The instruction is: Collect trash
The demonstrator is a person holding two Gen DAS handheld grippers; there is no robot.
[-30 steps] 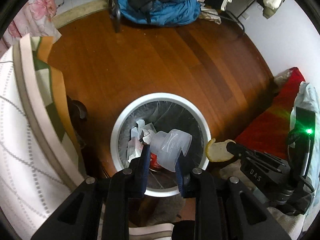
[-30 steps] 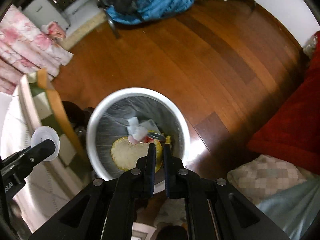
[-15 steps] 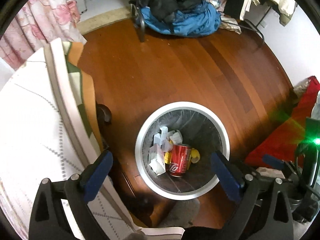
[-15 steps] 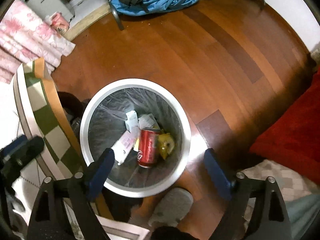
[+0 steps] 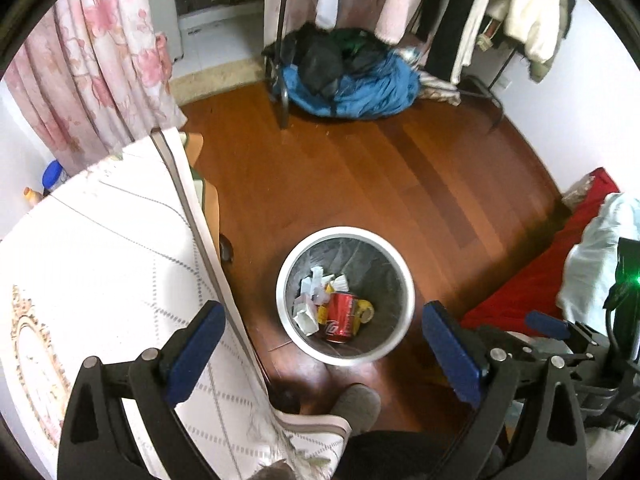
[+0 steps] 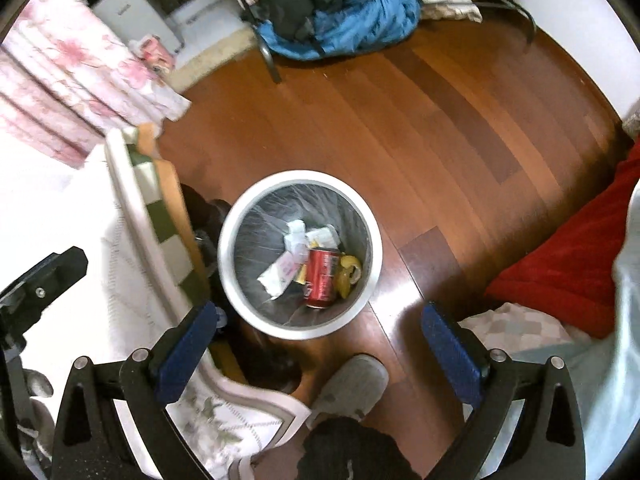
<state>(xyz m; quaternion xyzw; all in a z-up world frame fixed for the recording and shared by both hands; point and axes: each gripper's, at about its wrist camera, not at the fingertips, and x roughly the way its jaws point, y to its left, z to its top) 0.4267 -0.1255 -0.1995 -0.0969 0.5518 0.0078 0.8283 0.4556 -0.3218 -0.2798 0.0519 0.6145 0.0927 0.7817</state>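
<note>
This is a bedroom in a home. A bed with a white patterned bedspread [image 5: 100, 264] stands at the left, and pink flowered curtains [image 5: 96, 64] hang behind it. Clothes hang on a rack [image 5: 440, 12] at the far wall, with a blue heap of fabric [image 5: 360, 88] below it on the wooden floor [image 5: 360, 184]. A small white waste bin [image 5: 406, 280] stands near the bed, and a grey slipper [image 5: 356, 404] shows at the bottom.

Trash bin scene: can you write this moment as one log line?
left gripper: open, empty | right gripper: open, empty | bin: can, paper, peel inside
</note>
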